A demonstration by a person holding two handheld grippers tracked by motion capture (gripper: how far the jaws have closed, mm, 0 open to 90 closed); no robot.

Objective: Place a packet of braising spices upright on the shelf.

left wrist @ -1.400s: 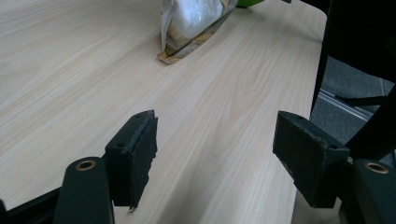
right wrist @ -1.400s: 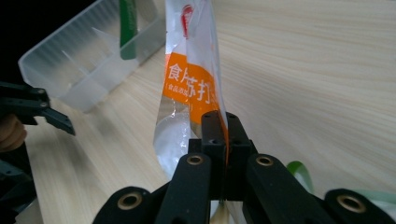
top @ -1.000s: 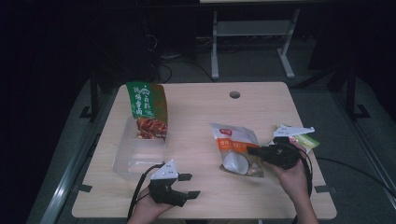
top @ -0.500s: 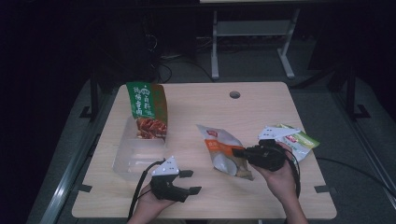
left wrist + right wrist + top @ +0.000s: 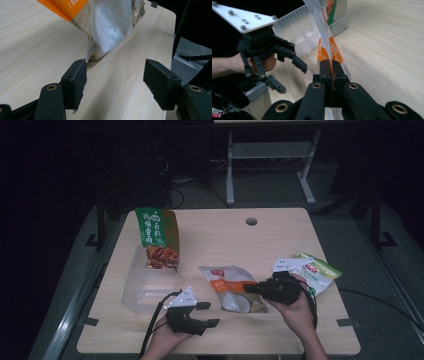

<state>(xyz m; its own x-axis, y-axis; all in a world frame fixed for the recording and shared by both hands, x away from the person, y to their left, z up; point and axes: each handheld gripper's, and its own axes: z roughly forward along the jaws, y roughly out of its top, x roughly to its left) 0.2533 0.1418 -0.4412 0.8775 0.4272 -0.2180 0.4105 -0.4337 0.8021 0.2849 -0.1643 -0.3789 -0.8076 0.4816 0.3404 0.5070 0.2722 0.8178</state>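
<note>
- The right claw is clamped on the edge of the orange-and-clear plastic snack pouch at mid-desk; a thin pinch could slip, dropping it short of the clear plastic bin.
- The left claw is level, parted and empty, pointing at the pouch's near end.

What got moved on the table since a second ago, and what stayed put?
The right tongs, shut on the orange and white snack bag, dragged it leftward across the table, away from the green and white packets and toward the left tongs. The bag was already gripped before. The left tongs stayed open and waiting, with nothing between them. The green snack bag standing in the clear plastic bin did not move.
</note>
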